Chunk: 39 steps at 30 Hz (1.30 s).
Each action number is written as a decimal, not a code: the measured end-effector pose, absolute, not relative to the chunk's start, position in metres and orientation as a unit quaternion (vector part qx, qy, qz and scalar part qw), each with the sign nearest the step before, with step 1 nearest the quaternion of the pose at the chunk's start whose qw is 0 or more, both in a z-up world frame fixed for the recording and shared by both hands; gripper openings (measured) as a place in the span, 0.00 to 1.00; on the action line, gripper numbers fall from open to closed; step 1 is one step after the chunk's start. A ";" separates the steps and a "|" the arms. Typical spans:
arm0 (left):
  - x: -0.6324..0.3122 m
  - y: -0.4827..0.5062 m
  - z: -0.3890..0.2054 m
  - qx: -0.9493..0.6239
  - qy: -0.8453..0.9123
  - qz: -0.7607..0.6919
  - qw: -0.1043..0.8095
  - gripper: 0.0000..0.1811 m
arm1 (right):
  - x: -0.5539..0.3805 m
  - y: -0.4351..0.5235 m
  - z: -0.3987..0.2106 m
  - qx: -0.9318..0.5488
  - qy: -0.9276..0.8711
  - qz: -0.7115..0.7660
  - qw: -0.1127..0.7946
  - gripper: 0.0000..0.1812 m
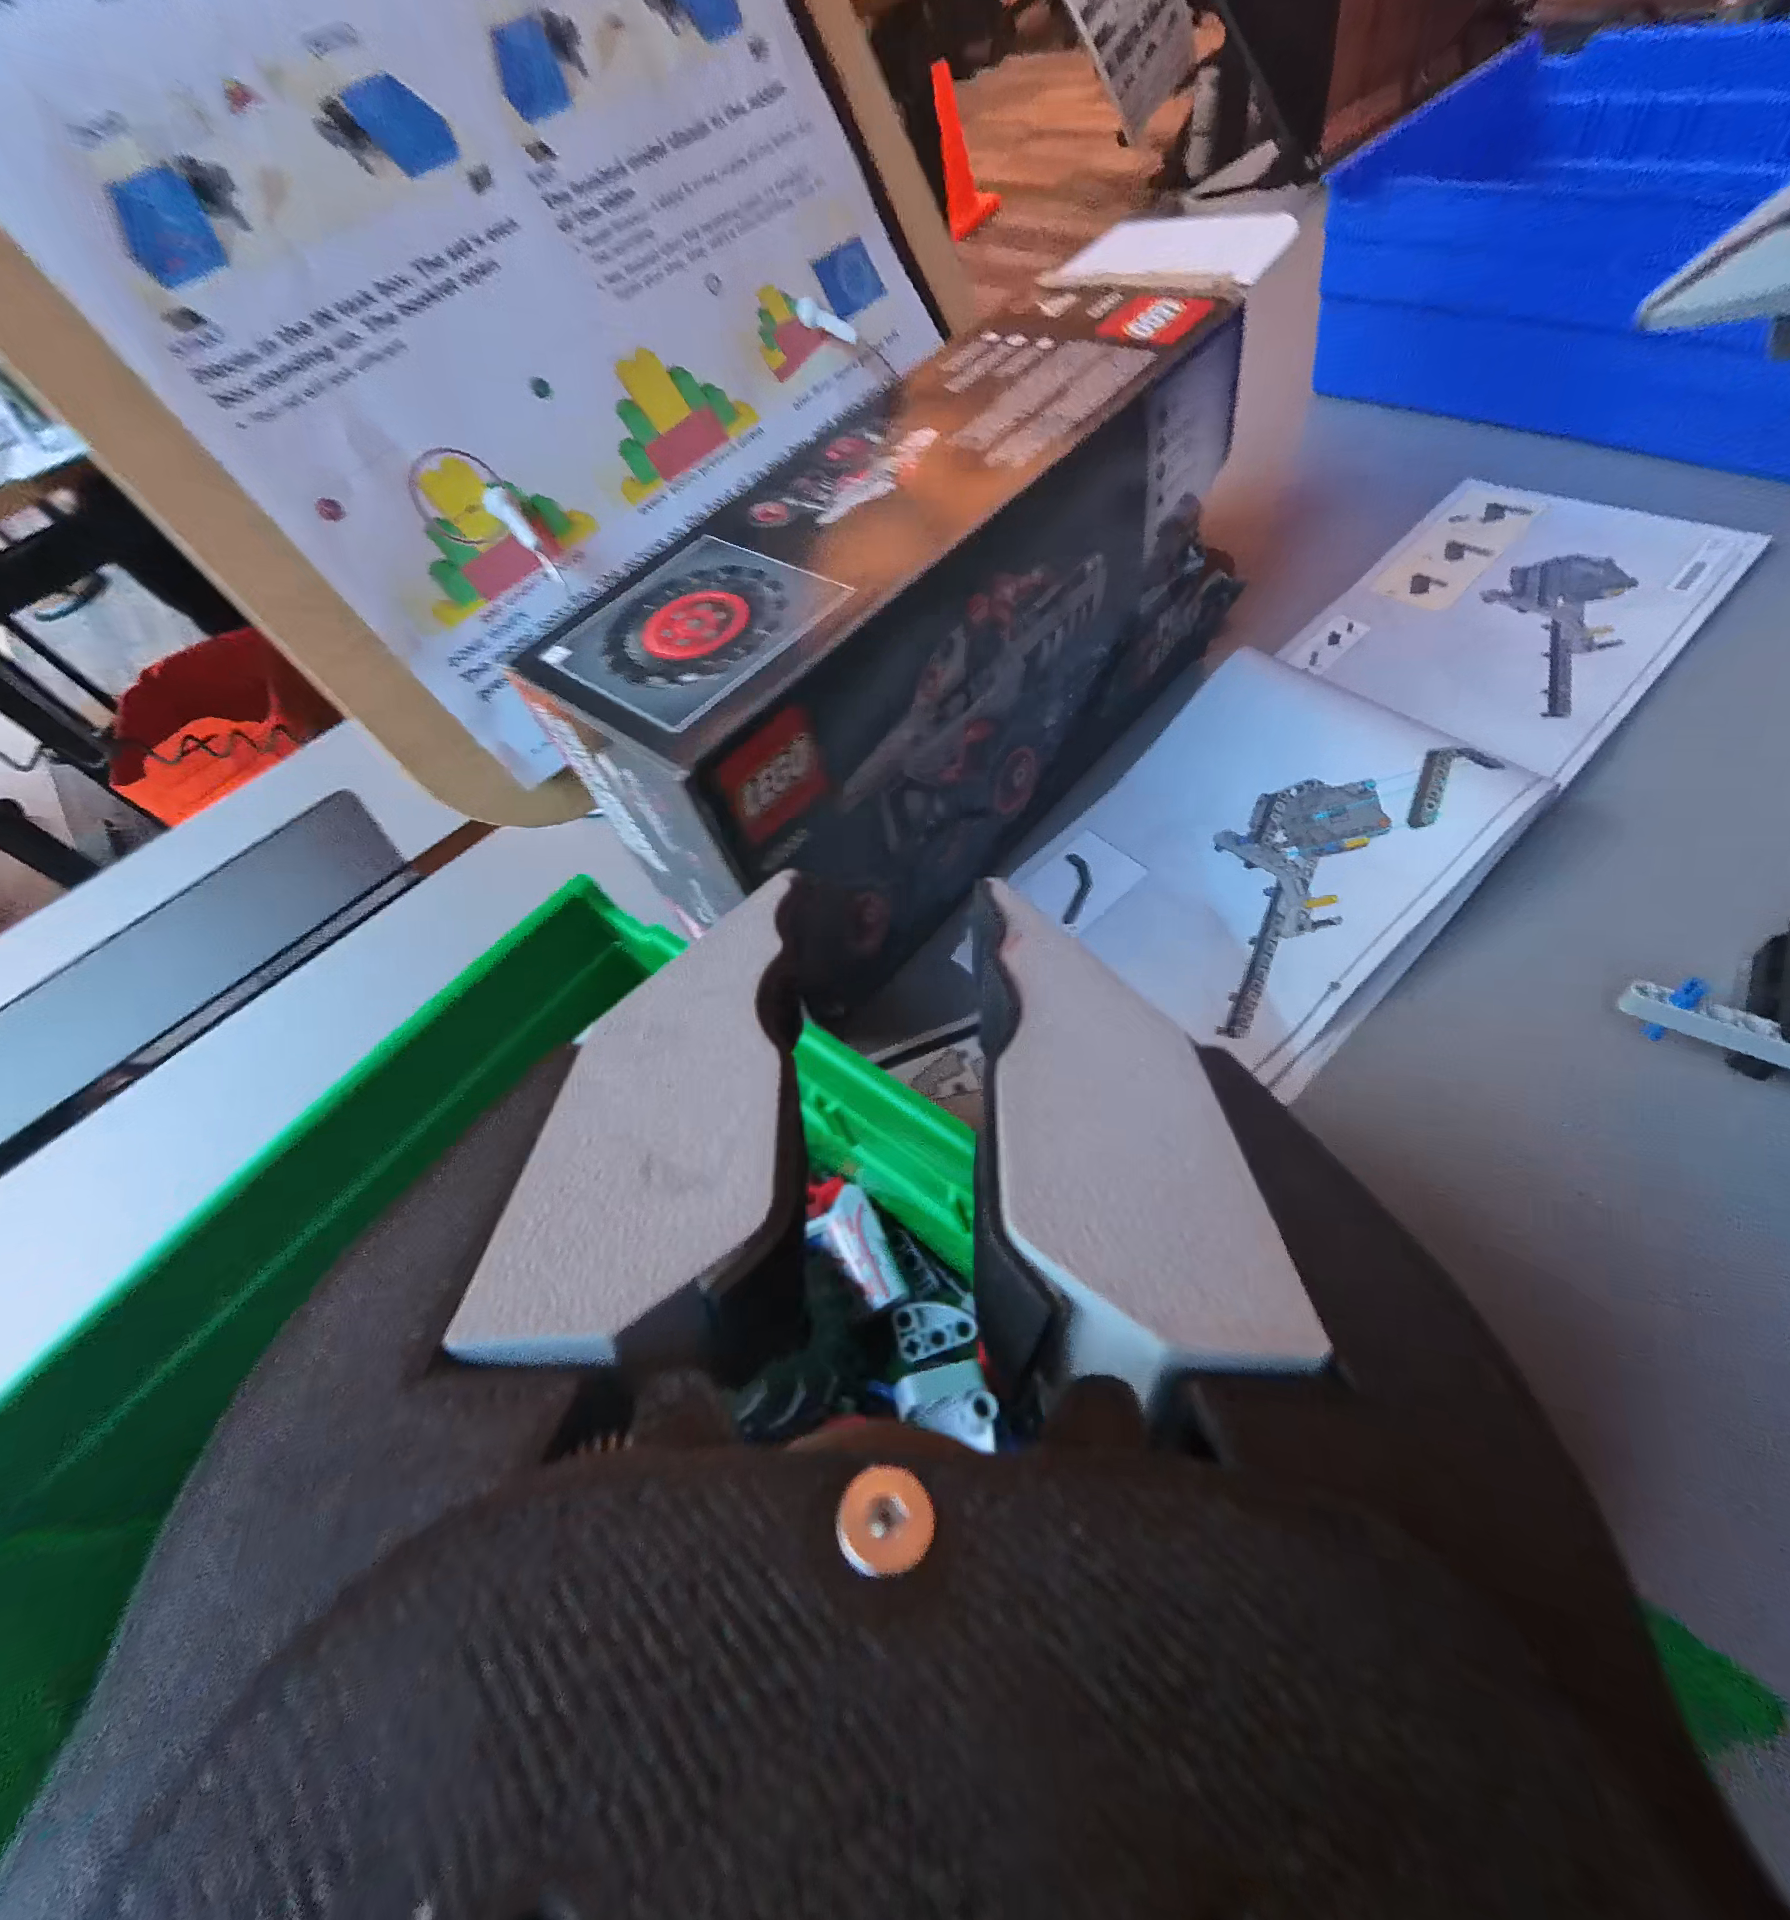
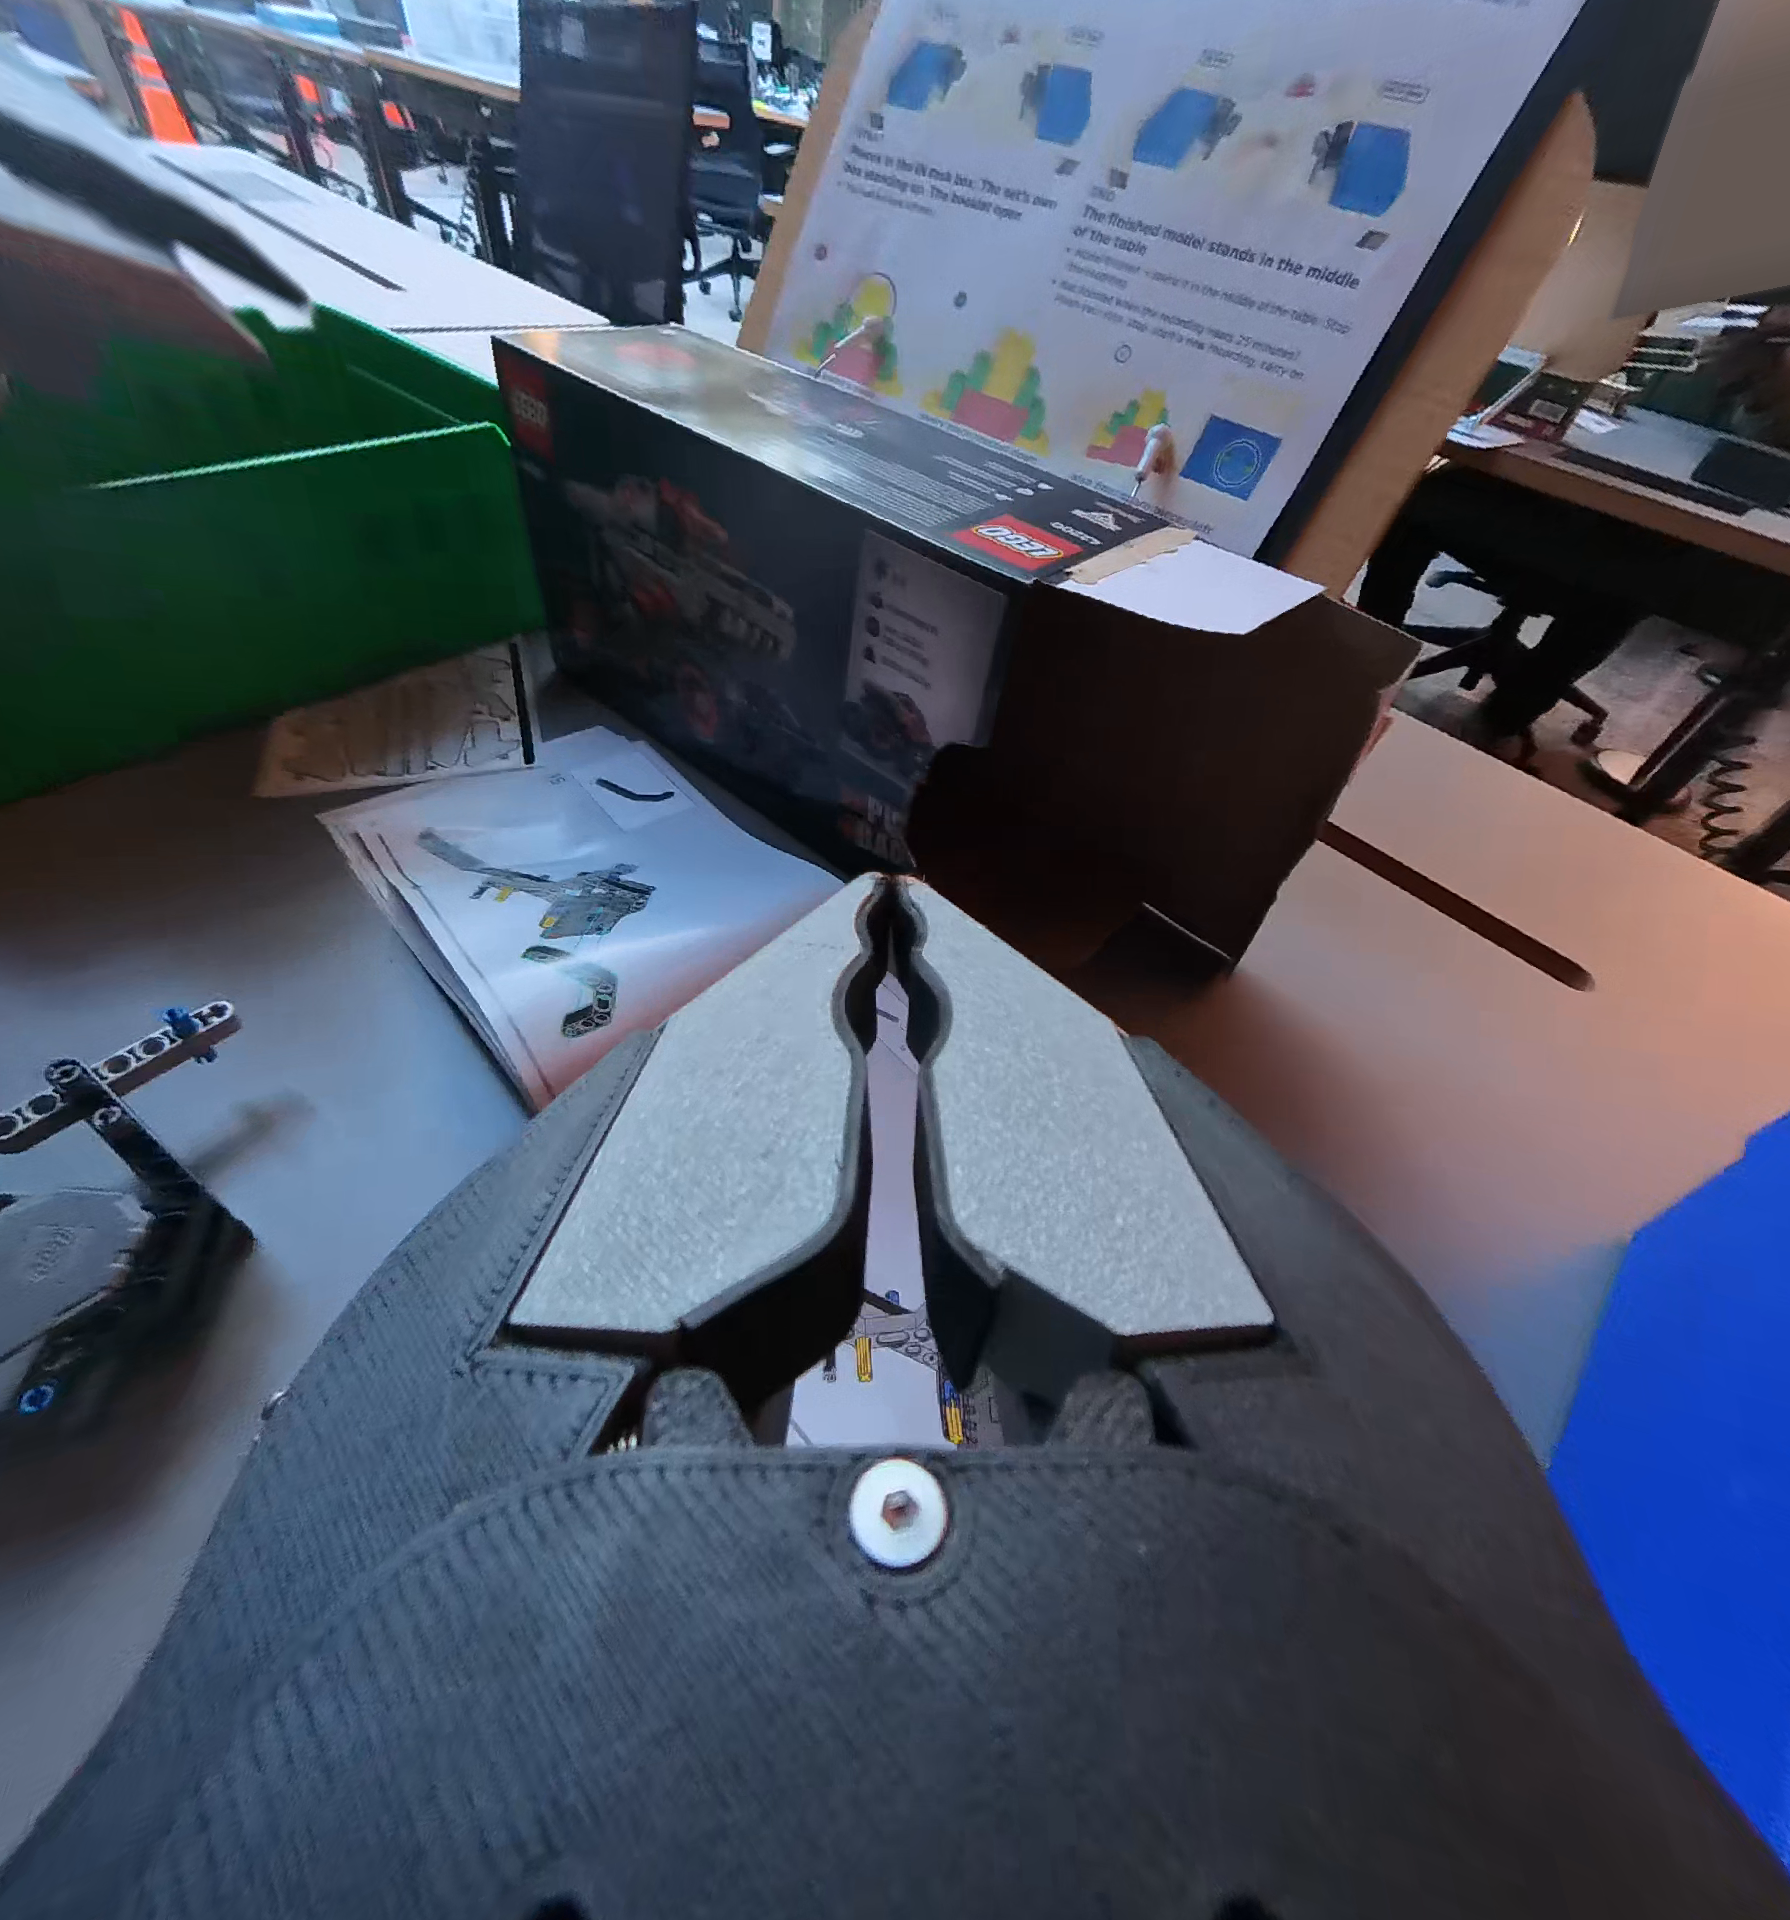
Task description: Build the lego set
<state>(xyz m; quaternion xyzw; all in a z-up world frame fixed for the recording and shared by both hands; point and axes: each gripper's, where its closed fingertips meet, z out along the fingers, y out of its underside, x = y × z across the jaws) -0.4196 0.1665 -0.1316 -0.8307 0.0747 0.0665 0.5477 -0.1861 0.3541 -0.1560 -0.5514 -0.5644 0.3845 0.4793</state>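
Green bin (image 1: 278,1174) of loose pieces sits under the empty, part-open left gripper (image 1: 886,914), which must pick one next, while the right gripper (image 2: 889,883) is closed, empty.

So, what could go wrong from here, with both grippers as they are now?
The left hand-held gripper hangs open above the green bin of mixed loose pieces; it might pinch two at once. The right hand-held gripper, shut and empty, hovers over the open booklet; it could drag a page.
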 end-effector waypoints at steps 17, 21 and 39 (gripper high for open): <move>-0.476 0.138 -0.162 -0.887 -0.005 0.038 0.460 0.26 | -0.200 0.345 -0.180 -0.560 -0.591 0.367 0.451 0.00; -0.470 0.135 -0.188 -0.914 0.009 0.026 0.404 0.28 | -0.202 0.344 -0.184 -0.561 -0.593 0.364 0.448 0.00; -0.477 0.121 -0.241 -0.958 0.036 0.082 0.273 0.31 | -0.206 0.343 -0.195 -0.569 -0.600 0.355 0.435 0.00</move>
